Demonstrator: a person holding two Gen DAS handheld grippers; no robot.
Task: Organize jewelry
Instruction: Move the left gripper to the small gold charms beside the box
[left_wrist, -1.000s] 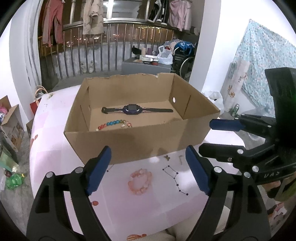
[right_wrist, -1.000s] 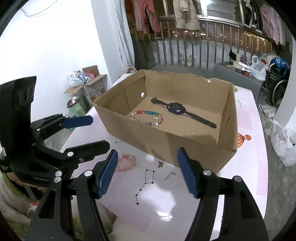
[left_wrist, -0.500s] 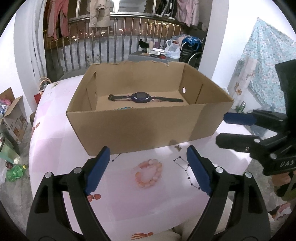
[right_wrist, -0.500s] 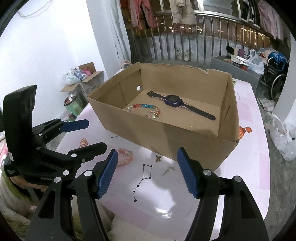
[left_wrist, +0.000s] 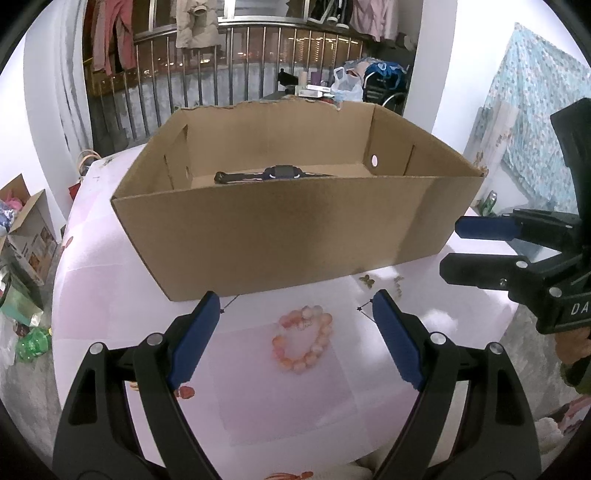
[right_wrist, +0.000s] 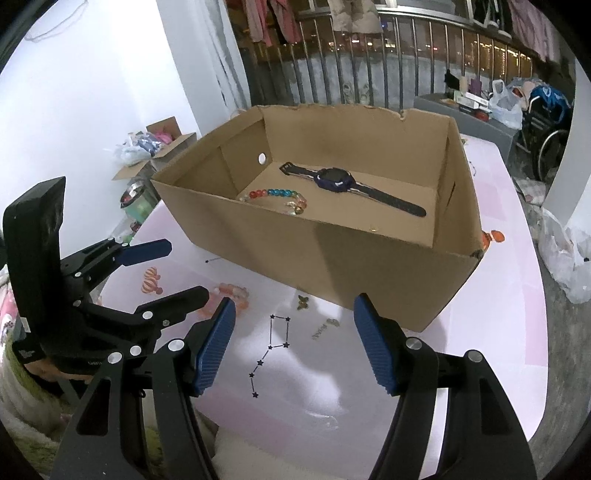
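Observation:
A pink bead bracelet (left_wrist: 303, 339) lies on the pink tablecloth just before the cardboard box (left_wrist: 280, 236). My left gripper (left_wrist: 295, 306) hangs above it, open, its blue pads on either side of the bracelet and apart from it. In the right wrist view the box (right_wrist: 369, 266) holds a dark watch (right_wrist: 336, 180) and a multicoloured bead bracelet (right_wrist: 277, 195). My right gripper (right_wrist: 295, 310) is open over the cloth with nothing between its fingers. The pink bracelet (right_wrist: 231, 291) shows there partly behind the left gripper (right_wrist: 177, 273).
The right gripper (left_wrist: 458, 247) reaches in from the right of the left wrist view. Printed star lines (right_wrist: 273, 343) and small butterflies (right_wrist: 303, 302) mark the tablecloth (right_wrist: 498, 325). Beyond the table are a railing, hanging clothes, floor boxes (left_wrist: 26, 229) and bags.
Both grippers have sunk toward the table. The box's near wall now hides the coloured bracelet in the left wrist view, and the pink bracelet sits closer between the left pads.

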